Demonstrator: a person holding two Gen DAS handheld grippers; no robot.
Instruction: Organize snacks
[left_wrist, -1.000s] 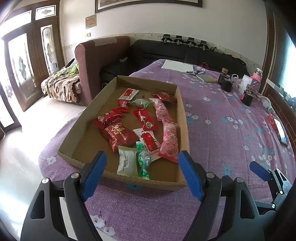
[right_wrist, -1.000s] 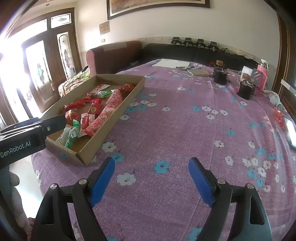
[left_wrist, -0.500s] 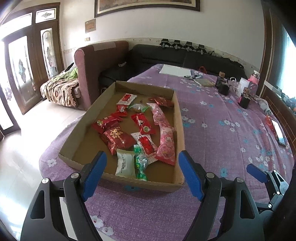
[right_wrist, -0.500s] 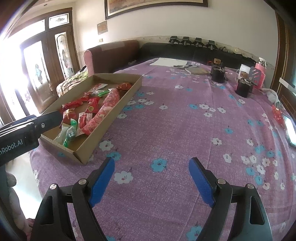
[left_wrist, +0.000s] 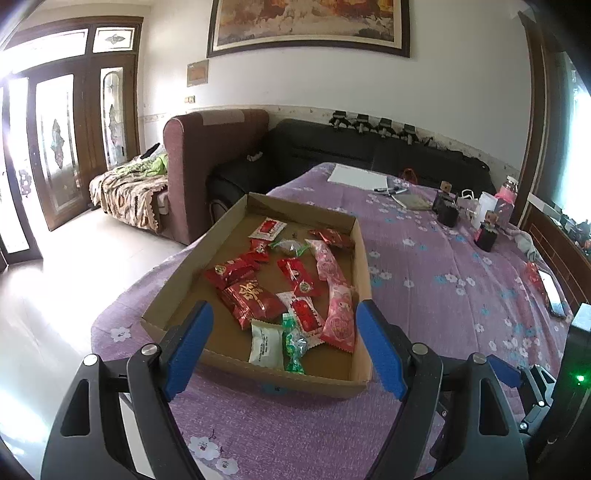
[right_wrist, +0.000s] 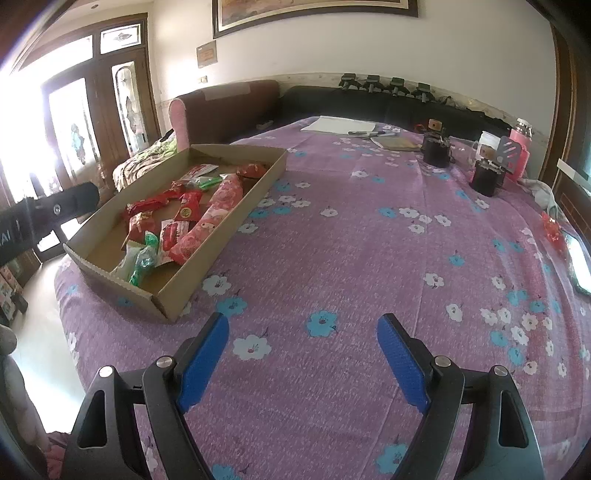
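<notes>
Because the snack packets (left_wrist: 291, 295) all lie loose in the cardboard tray (left_wrist: 364, 266) on the purple flowered cloth (right_wrist: 351, 240), the left gripper (left_wrist: 284, 347) hangs over its near edge, spread wide and empty, likely to pick one. Beside it, over bare cloth, the right gripper (right_wrist: 303, 350) is wide and empty too.

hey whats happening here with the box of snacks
A person holds a two-finger gripper in each hand over a table with a purple flowered cloth. A shallow cardboard box sits near the table's corner with wrapped snacks loose inside, mostly red and pink packets. The left gripper points at the box's near edge, jaws open and empty. The right gripper hangs open over bare cloth. Nothing is picked up yet.
</notes>
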